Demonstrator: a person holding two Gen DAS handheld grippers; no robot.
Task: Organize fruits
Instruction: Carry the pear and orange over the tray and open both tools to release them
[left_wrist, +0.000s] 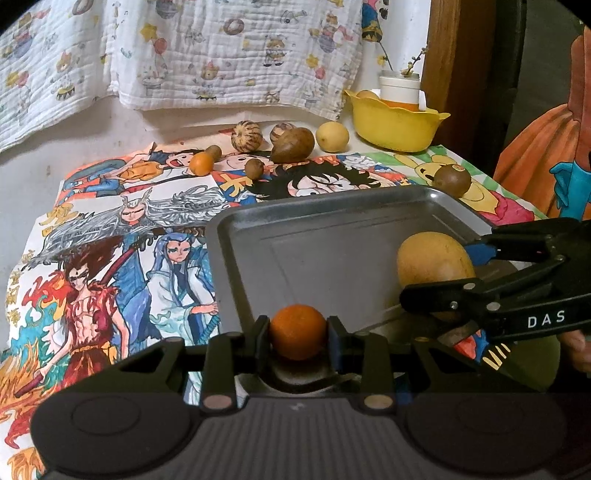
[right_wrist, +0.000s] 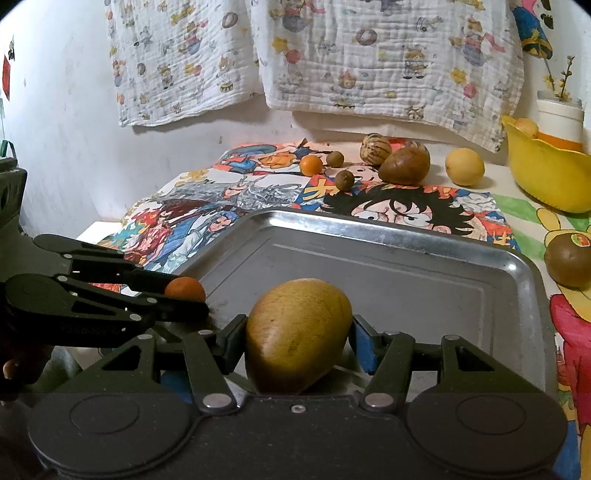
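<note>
Fruits go down gently: left tongs (left_wrist: 298, 338) pinching the small orange (left_wrist: 297, 331), right tongs (right_wrist: 297, 338) pinching the mango (right_wrist: 297, 334); lower both onto the tray (right_wrist: 406, 266) before letting go.

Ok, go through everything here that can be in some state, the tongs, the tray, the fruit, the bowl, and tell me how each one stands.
Left tongs: shut on small orange.
Right tongs: shut on mango, over the tray.
Metal tray: flat on the table, nothing lying loose in it.
Kiwi with sticker: loose beside the tray.
Yellow bowl: upright, holding a fruit and a white jar.
Other fruit at the back: loose on the table.
</note>
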